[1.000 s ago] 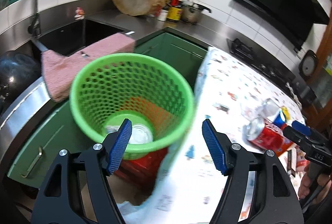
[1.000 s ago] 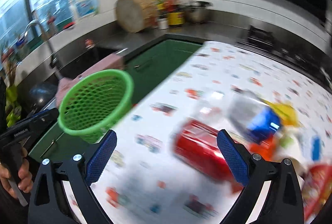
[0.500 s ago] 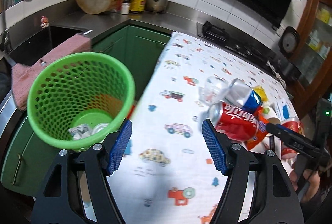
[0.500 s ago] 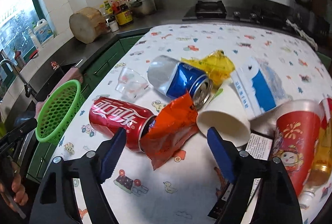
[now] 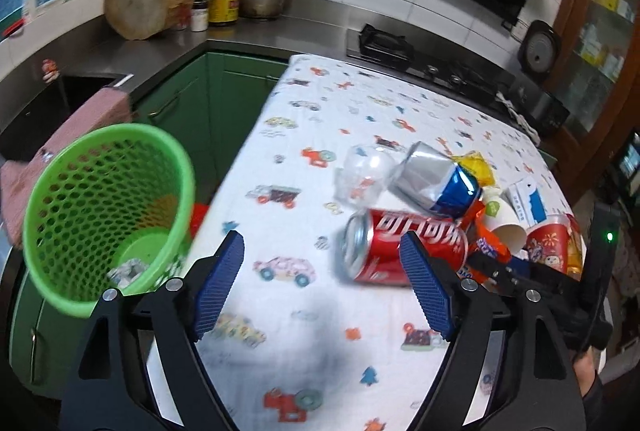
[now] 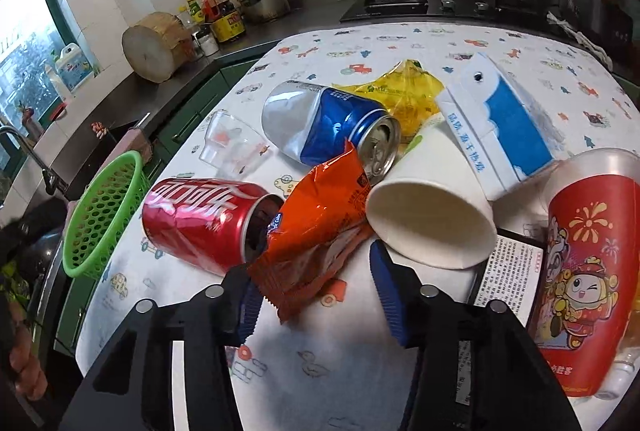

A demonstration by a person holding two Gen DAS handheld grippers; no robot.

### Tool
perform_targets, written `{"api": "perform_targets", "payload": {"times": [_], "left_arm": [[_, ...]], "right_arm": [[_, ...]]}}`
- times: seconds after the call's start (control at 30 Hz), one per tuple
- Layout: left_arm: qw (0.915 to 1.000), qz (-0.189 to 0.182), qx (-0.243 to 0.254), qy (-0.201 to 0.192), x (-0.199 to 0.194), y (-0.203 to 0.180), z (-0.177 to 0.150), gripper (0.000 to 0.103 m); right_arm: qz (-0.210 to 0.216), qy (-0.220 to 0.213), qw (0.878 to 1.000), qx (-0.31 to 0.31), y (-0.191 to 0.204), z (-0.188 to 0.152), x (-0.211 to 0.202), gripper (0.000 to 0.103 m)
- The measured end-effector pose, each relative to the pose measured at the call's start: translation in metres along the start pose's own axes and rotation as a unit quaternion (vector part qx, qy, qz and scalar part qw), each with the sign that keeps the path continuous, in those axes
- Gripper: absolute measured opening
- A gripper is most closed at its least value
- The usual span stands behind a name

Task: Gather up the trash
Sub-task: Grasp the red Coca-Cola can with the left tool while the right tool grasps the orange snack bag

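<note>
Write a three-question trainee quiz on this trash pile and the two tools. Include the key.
1. True or false: the right tool is shut on the red can.
2. Which item lies between the right tool's open fingers? A) orange snack wrapper B) blue and silver can C) white paper cup
3. Fill in: the green basket sits beyond the table's ____ edge, as the left wrist view shows it.

Key: 1 false, it is open and grips nothing; 2 A; 3 left.
</note>
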State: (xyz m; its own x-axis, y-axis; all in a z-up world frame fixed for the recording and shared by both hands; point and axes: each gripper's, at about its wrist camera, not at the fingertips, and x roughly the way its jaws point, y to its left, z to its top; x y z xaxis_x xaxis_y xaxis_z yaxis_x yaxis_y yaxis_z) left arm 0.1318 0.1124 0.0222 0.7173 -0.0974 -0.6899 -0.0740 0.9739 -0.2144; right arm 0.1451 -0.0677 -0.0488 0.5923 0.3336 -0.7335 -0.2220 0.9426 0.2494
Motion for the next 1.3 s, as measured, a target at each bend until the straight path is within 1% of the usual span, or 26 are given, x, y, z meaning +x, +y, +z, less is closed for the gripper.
{"api": "perform_targets", "payload": {"times": [0.1, 0.17, 0.2, 0.27, 0.33, 0.4, 0.5, 0.57, 0.6, 0.67, 0.7, 0.77, 0.87, 1.0, 1.1, 1.2, 1.23, 1.3], "left_arm": [[0.999, -0.031, 0.032, 0.006, 0.014, -0.007, 0.006, 0.089], [0.9969, -0.053, 0.058, 0.01, 0.023, -0.012, 0.009, 0.09], [0.9947, -0.062, 0.081, 0.013, 0.029, -0.015, 0.009, 0.092], [0.9923, -0.064, 0.103, 0.022, 0.039, -0.019, 0.009, 0.097], [0.9885, -0.081, 0.125, 0.027, 0.047, -0.023, 0.009, 0.097], [0.9856, -0.079, 0.147, 0.028, 0.054, -0.028, 0.007, 0.097], [0.9783, -0.12, 0.164, 0.043, 0.064, -0.032, 0.006, 0.097], [0.9749, -0.134, 0.172, 0.045, 0.066, -0.036, 0.003, 0.097], [0.9719, -0.147, 0.178, 0.046, 0.066, -0.039, 0.0, 0.097], [0.9671, -0.158, 0.194, 0.045, 0.064, -0.047, -0.007, 0.097], [0.9633, -0.164, 0.208, 0.043, 0.061, -0.051, -0.011, 0.097], [0.9576, -0.16, 0.236, 0.04, 0.059, -0.06, -0.017, 0.097], [0.9484, -0.142, 0.28, 0.041, 0.063, -0.071, -0.026, 0.097], [0.9408, -0.133, 0.308, 0.047, 0.069, -0.075, -0.034, 0.097], [0.9356, -0.126, 0.327, 0.04, 0.068, -0.079, -0.04, 0.095], [0.9328, -0.114, 0.341, 0.027, 0.064, -0.083, -0.045, 0.09], [0.9329, -0.111, 0.342, 0.025, 0.063, -0.083, -0.046, 0.09], [0.9335, -0.104, 0.343, 0.016, 0.059, -0.085, -0.048, 0.085]], "right_arm": [[0.0, -0.003, 1.0, -0.011, -0.001, -0.003, -0.006, 0.041], [-0.002, -0.004, 1.0, -0.018, -0.002, -0.005, -0.009, 0.039], [0.0, -0.004, 1.0, -0.019, -0.004, -0.007, -0.011, 0.038], [0.002, -0.003, 1.0, -0.022, -0.006, -0.009, -0.014, 0.037], [0.002, -0.002, 1.0, -0.027, -0.007, -0.013, -0.016, 0.037], [0.001, 0.0, 0.999, -0.032, -0.007, -0.016, -0.018, 0.037], [-0.001, 0.005, 0.999, -0.036, -0.007, -0.02, -0.018, 0.036], [0.001, 0.008, 0.999, -0.035, -0.007, -0.022, -0.017, 0.036], [0.002, 0.009, 0.999, -0.034, -0.007, -0.022, -0.016, 0.036], [0.003, 0.011, 0.999, -0.036, -0.006, -0.022, -0.015, 0.036], [0.003, 0.011, 0.999, -0.037, -0.006, -0.022, -0.015, 0.036], [0.004, 0.012, 0.999, -0.039, -0.005, -0.021, -0.013, 0.036], [0.008, 0.013, 0.999, -0.034, -0.004, -0.019, -0.01, 0.037], [0.012, 0.014, 0.999, -0.028, -0.006, -0.018, -0.01, 0.037], [0.013, 0.014, 0.999, -0.027, -0.007, -0.017, -0.011, 0.037], [0.026, 0.015, 0.999, -0.02, -0.01, -0.016, -0.012, 0.037], [0.029, 0.015, 0.999, -0.017, -0.011, -0.015, -0.012, 0.037], [0.035, 0.015, 0.999, -0.012, -0.011, -0.014, -0.012, 0.037]]}}
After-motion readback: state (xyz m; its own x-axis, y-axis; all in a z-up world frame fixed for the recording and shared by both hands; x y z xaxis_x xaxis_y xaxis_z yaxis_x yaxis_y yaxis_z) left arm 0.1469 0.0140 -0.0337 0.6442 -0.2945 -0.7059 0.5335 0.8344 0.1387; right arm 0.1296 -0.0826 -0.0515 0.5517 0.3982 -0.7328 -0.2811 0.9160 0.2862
